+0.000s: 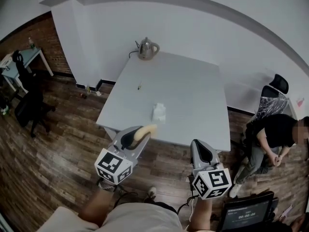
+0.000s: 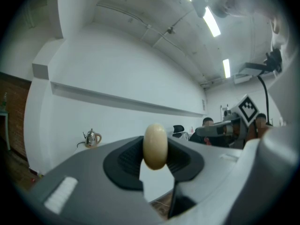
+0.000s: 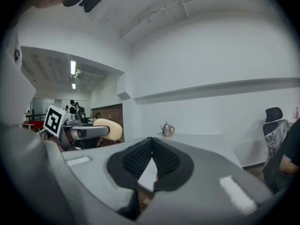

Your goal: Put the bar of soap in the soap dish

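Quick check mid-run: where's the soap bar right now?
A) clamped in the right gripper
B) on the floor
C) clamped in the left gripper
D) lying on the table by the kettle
C: the left gripper view shows the soap bar pinched in the left gripper, while the right gripper is shut on nothing.

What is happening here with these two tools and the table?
A person holds a tool in each hand, in front of a white table. The left claw is clamped on a cream bar of soap, in the air short of the table's near edge. The right claw is shut and empty. On the table lies a small white thing, probably the soap dish; the soap is not in it yet.
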Tool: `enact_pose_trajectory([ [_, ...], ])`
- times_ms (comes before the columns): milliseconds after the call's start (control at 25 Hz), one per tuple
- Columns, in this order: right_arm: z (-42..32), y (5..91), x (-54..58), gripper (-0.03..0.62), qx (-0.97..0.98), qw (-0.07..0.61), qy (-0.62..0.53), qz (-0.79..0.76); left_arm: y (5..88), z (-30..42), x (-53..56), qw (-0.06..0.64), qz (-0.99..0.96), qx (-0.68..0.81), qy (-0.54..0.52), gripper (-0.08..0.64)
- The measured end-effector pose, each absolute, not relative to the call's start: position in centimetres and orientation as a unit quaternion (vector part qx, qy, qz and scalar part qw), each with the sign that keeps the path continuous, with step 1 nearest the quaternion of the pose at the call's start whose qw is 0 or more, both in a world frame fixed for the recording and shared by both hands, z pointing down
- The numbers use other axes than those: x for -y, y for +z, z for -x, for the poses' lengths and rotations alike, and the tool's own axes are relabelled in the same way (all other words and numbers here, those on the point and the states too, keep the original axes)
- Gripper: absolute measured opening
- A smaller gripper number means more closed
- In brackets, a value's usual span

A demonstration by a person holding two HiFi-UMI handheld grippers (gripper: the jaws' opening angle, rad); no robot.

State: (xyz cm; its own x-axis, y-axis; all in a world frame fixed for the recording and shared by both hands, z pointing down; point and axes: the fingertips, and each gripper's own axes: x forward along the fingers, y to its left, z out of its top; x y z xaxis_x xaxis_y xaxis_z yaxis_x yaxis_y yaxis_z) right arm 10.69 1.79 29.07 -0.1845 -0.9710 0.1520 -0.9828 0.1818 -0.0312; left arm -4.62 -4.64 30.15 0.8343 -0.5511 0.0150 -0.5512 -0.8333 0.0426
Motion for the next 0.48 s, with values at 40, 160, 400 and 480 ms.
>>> enact_pose_trajectory([
  [40, -11.1, 29.1, -1.4, 0.003, 0.767, 0.050, 0.062, -0.636, 30.2, 4.3, 4.9, 0.022, -0.957, 0.289, 0.002, 0.124],
  [160, -12.2, 29.3, -0.5, 0.003, 0.769, 0.052, 0.062, -0.634, 30.5, 3.2, 5.7, 0.022, -0.956, 0.292, 0.006, 0.124],
  [400, -13.5, 29.2, 0.9, 0.003, 0.776, 0.060, 0.063, -0.625, 30.8, 2.0, 7.0, -0.021, -0.947, 0.318, 0.044, 0.124],
  [480, -13.8, 29.4, 1.2, 0.003, 0.777, 0.067, 0.061, -0.623, 30.9, 1.5, 7.4, -0.038, -0.944, 0.323, 0.060, 0.124],
])
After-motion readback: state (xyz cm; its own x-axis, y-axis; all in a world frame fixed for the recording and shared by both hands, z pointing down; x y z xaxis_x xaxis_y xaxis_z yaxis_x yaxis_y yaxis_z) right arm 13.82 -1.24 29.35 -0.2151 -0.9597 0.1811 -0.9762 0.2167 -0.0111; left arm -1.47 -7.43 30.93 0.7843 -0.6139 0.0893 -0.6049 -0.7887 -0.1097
